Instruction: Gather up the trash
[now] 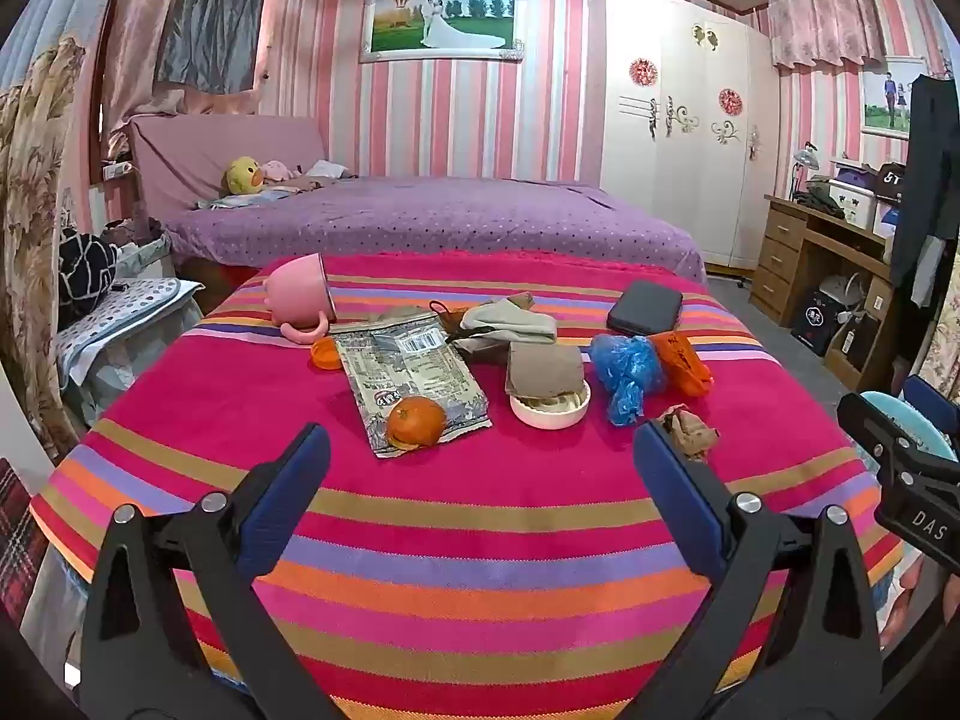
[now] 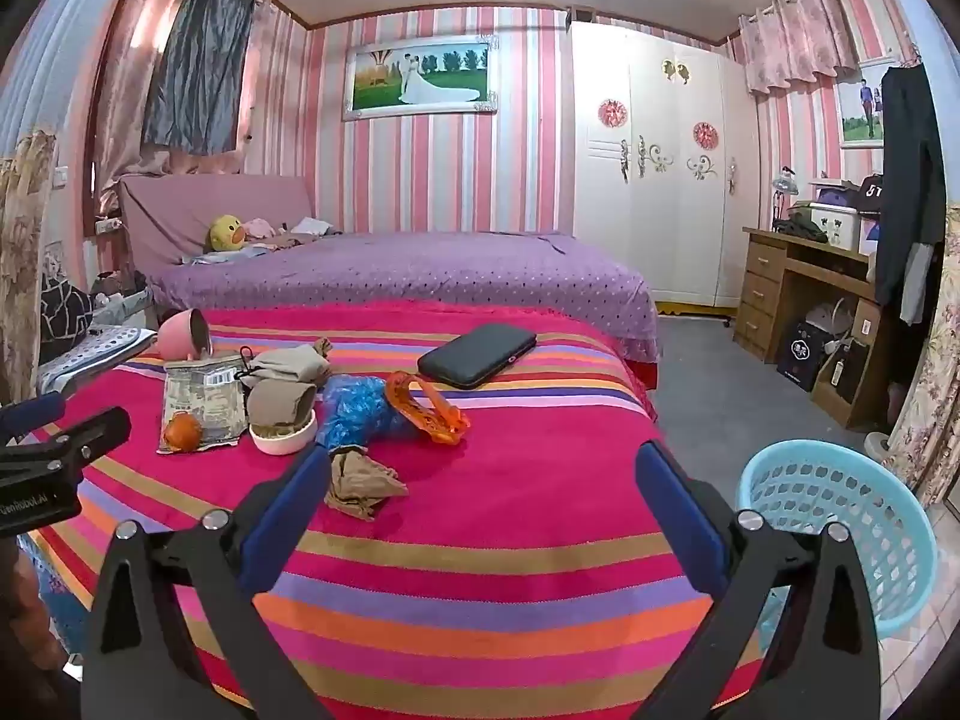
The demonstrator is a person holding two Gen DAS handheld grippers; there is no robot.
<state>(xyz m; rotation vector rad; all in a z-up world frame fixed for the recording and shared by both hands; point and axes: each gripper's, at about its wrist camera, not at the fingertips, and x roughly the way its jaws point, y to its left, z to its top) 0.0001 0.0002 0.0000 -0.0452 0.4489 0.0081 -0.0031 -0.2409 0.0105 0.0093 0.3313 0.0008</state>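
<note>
Crumpled brown paper (image 2: 360,480) lies near the counter's (image 2: 480,540) front edge; your right hand-held gripper (image 2: 480,516) and left hand-held gripper (image 1: 480,498), both spread and empty, could nudge it off.

Black claw (image 1: 480,462) frames, blue pads (image 1: 285,498), silver screws (white lettering, seemingly "DAS")

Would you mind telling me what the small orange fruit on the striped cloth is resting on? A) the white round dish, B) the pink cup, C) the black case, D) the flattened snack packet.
D: the orange fruit sits on the near corner of the flattened snack packet, apart from the white round dish to its right, the pink cup and the black case farther back.
</note>
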